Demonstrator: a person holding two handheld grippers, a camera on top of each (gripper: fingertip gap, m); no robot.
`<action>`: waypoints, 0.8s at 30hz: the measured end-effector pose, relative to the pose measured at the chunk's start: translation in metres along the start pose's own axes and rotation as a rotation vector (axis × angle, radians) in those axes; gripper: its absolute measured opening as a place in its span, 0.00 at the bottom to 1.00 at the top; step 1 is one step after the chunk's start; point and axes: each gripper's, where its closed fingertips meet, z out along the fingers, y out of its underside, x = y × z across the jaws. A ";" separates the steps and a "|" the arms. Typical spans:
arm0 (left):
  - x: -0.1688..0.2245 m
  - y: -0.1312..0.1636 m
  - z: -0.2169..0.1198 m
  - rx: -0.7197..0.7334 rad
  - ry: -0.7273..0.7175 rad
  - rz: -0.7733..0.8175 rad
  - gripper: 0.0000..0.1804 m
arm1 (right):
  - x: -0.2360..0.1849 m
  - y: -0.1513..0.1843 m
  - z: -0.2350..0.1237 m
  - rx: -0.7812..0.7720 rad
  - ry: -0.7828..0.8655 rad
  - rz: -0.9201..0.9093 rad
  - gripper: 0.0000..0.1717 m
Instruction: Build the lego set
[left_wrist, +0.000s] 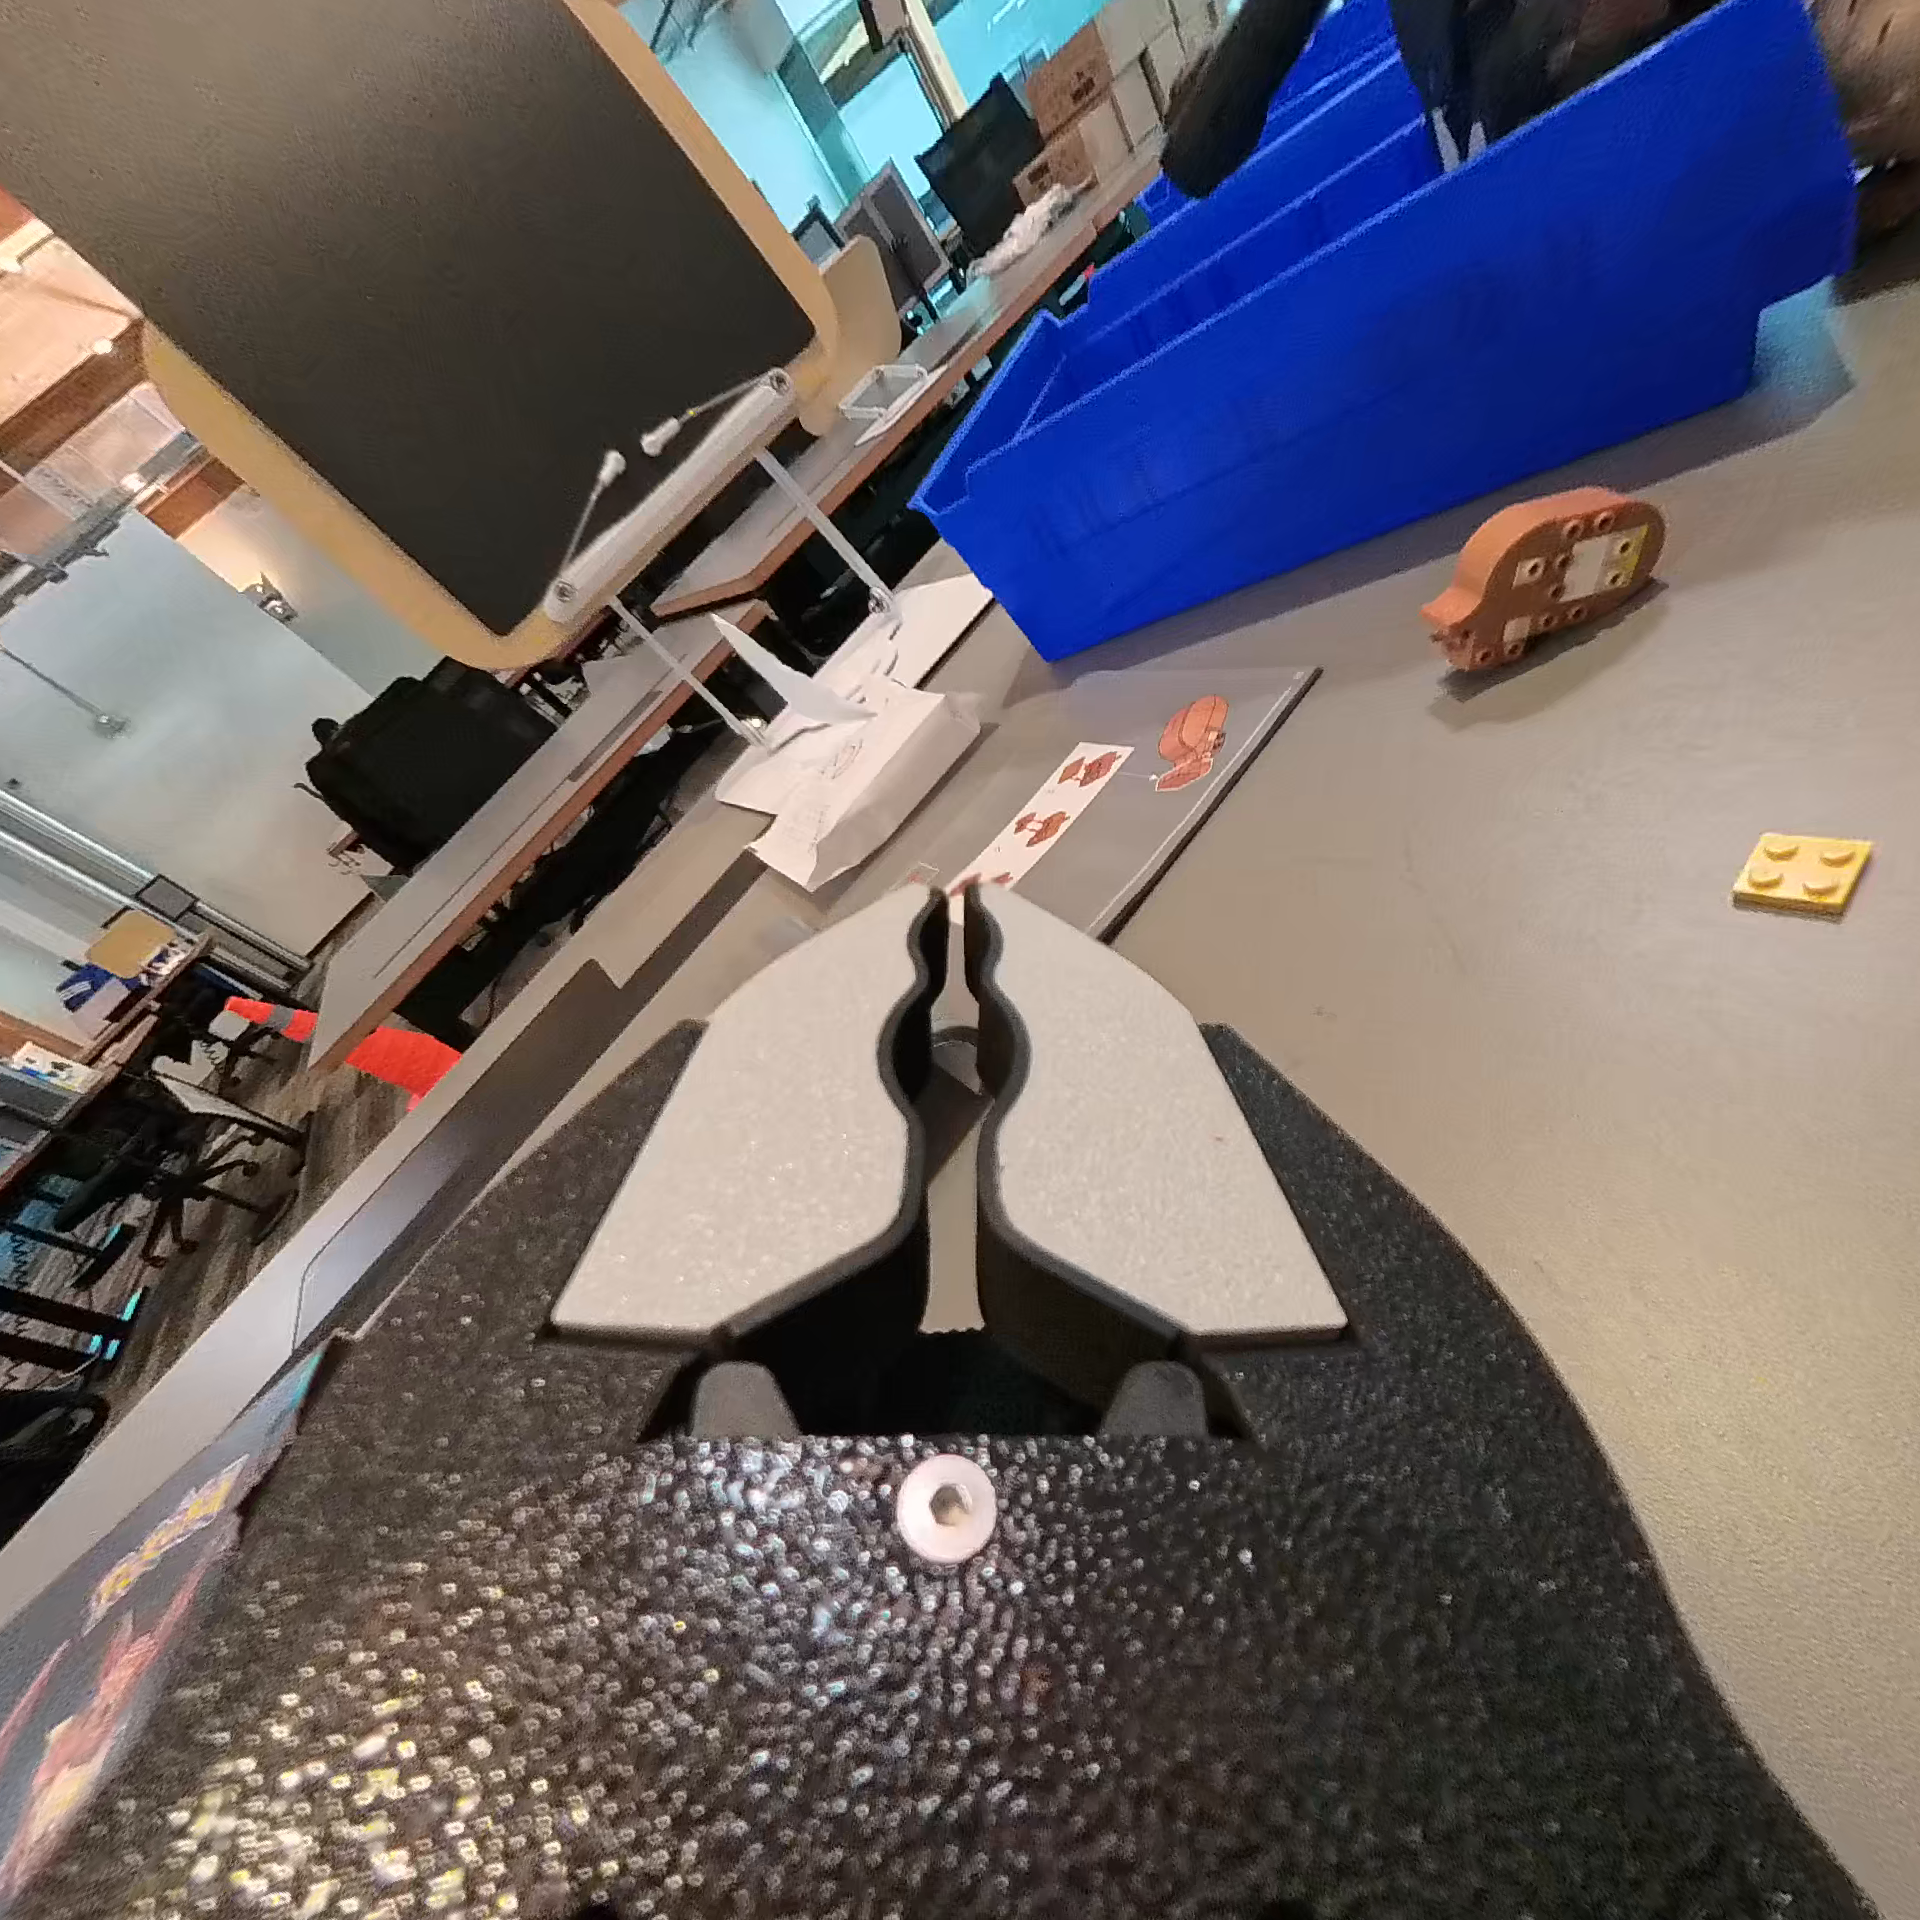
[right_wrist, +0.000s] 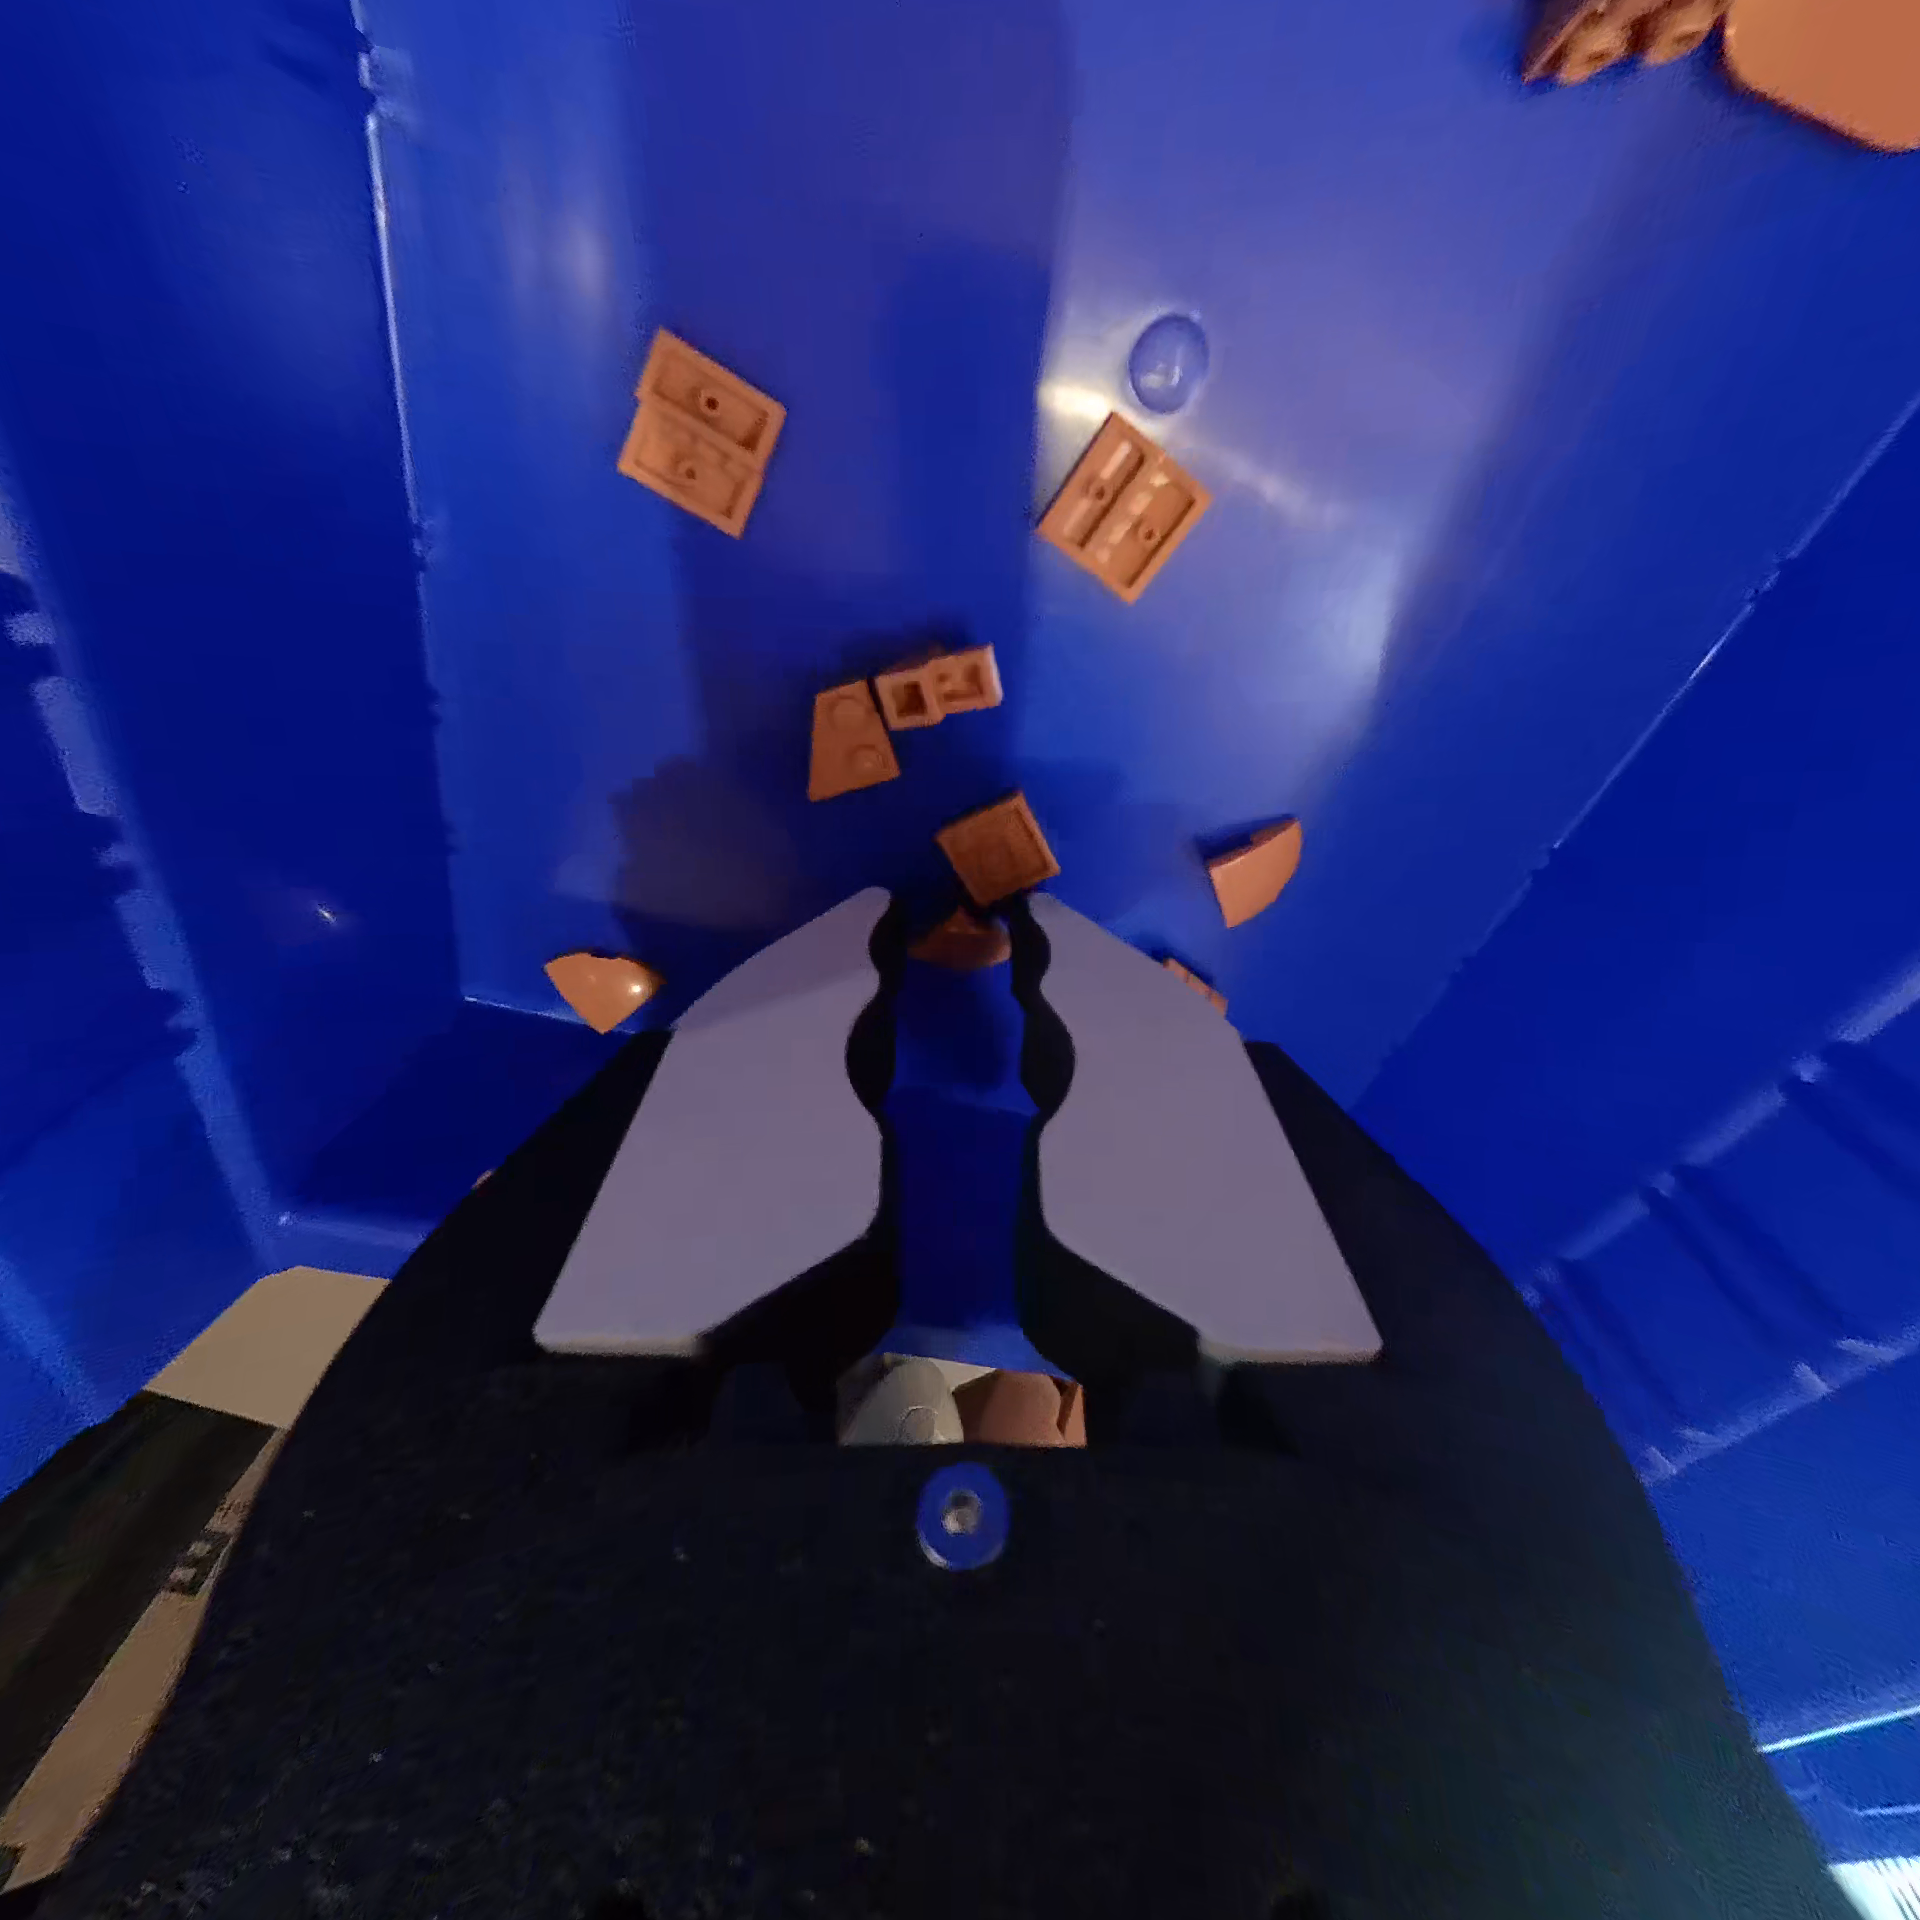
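Tongs on the left (left_wrist: 956, 899) were pressed nearly together with nothing between them, hovering low over the grey bench (left_wrist: 1507, 1143). Just past their tips lay an instruction sheet (left_wrist: 1122, 800) with brown drawings. Farther right on the bench sat a brown brick model (left_wrist: 1548, 577) and, nearer, a small yellow plate (left_wrist: 1803, 875). A blue bin (left_wrist: 1351, 416) stood behind them. The right tongs (right_wrist: 956, 920) reached down inside the blue bin (right_wrist: 1558, 727), partly closed around a small rounded brown piece (right_wrist: 961, 940) at their tips; blur made it unclear whether the pads pressed on it. A square brown tile (right_wrist: 997, 847) lay just beyond, with other brown pieces (right_wrist: 701, 431) scattered on the bin floor.
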 end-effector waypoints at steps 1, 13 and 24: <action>-0.001 -0.002 -0.002 0.009 -0.003 -0.003 0.01 | 0.000 0.001 0.000 -0.008 -0.003 0.005 0.09; -0.005 -0.006 -0.004 0.042 -0.027 -0.019 0.01 | -0.012 -0.008 -0.028 0.156 0.020 -0.057 0.04; 0.007 0.007 0.007 -0.016 0.017 -0.031 0.01 | -0.237 -0.019 -0.078 0.430 -0.162 -0.579 0.03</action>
